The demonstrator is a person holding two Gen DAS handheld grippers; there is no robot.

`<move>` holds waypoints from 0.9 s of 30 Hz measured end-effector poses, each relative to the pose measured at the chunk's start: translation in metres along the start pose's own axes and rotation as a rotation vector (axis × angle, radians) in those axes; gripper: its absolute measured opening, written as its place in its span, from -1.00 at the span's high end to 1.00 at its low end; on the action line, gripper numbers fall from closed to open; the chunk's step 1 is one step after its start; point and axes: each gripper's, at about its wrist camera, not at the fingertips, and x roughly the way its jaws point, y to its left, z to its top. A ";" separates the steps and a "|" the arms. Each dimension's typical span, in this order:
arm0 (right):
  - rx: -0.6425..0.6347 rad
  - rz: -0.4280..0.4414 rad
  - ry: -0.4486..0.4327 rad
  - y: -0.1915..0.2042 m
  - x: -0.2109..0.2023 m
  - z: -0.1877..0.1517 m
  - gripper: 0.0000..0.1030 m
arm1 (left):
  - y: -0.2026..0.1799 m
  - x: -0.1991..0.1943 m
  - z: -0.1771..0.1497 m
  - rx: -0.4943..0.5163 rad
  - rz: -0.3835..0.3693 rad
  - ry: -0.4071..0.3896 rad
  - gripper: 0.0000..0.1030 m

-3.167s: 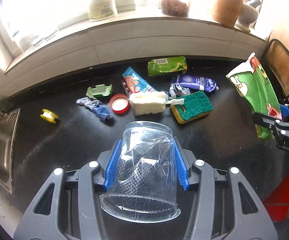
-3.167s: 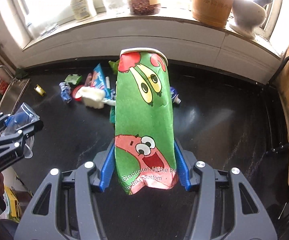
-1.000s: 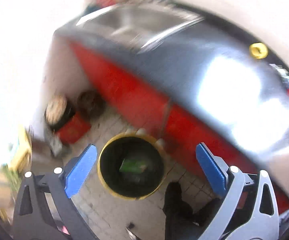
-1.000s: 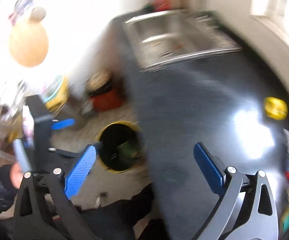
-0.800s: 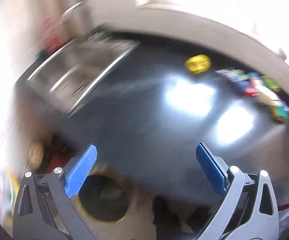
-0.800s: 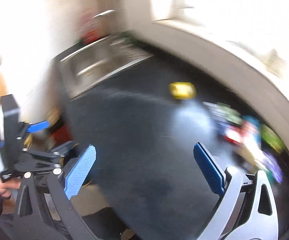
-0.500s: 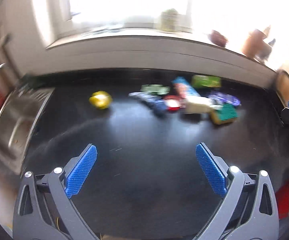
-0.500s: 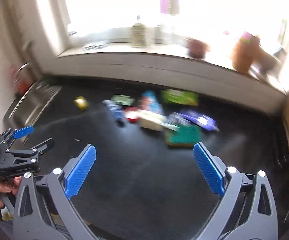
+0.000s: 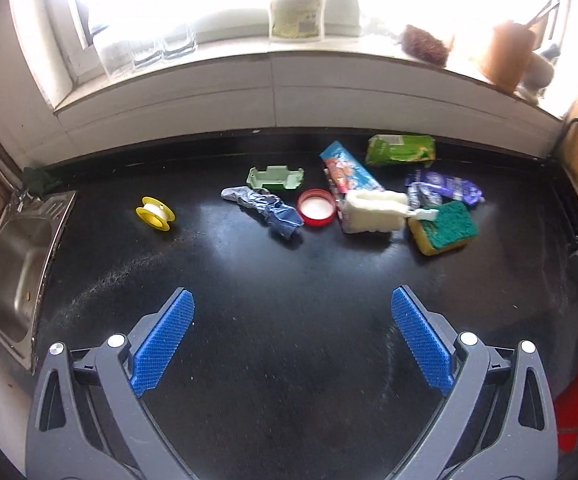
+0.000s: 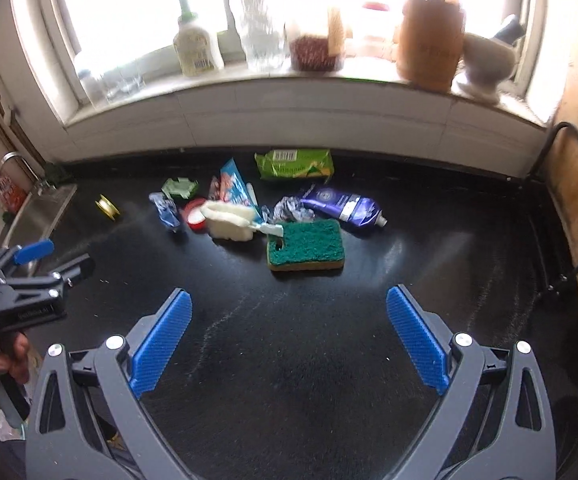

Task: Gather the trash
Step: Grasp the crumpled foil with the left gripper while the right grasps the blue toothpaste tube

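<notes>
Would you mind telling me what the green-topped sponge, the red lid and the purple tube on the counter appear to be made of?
Sponge: yellow foam under a coarse green scouring layer, matte and fibrous.
Red lid: seemingly smooth moulded plastic with a pale inner face.
Purple tube: probably soft plastic or laminate, glossy, dented and squeezed, with a small white cap.

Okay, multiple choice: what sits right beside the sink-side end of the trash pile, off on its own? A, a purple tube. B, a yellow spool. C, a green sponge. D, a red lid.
B: the yellow spool lies alone on the black counter between the sink and the clustered litter.
</notes>
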 end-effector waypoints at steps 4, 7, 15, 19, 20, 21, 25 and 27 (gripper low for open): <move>0.001 0.005 0.044 -0.006 0.042 0.010 -0.84 | 0.004 0.034 0.015 -0.017 0.026 0.022 -0.87; 0.014 -0.015 0.046 -0.029 0.071 0.025 -0.84 | 0.008 0.063 0.026 -0.023 0.039 0.037 -0.87; -0.110 -0.027 0.149 -0.082 0.173 0.074 -0.84 | 0.028 0.153 0.056 -0.090 0.070 0.143 -0.87; -0.195 0.005 0.202 -0.090 0.212 0.090 -0.84 | 0.034 0.190 0.067 -0.105 0.089 0.188 -0.87; -0.229 0.014 0.220 -0.090 0.223 0.093 -0.84 | 0.035 0.198 0.068 -0.108 0.095 0.202 -0.87; -0.253 0.026 0.234 -0.088 0.231 0.094 -0.83 | 0.037 0.207 0.069 -0.114 0.097 0.216 -0.87; -0.350 0.063 0.278 -0.080 0.252 0.093 -0.77 | 0.043 0.226 0.068 -0.145 0.104 0.242 -0.87; -0.365 0.086 0.294 -0.079 0.260 0.093 -0.61 | 0.047 0.228 0.068 -0.172 0.093 0.231 -0.83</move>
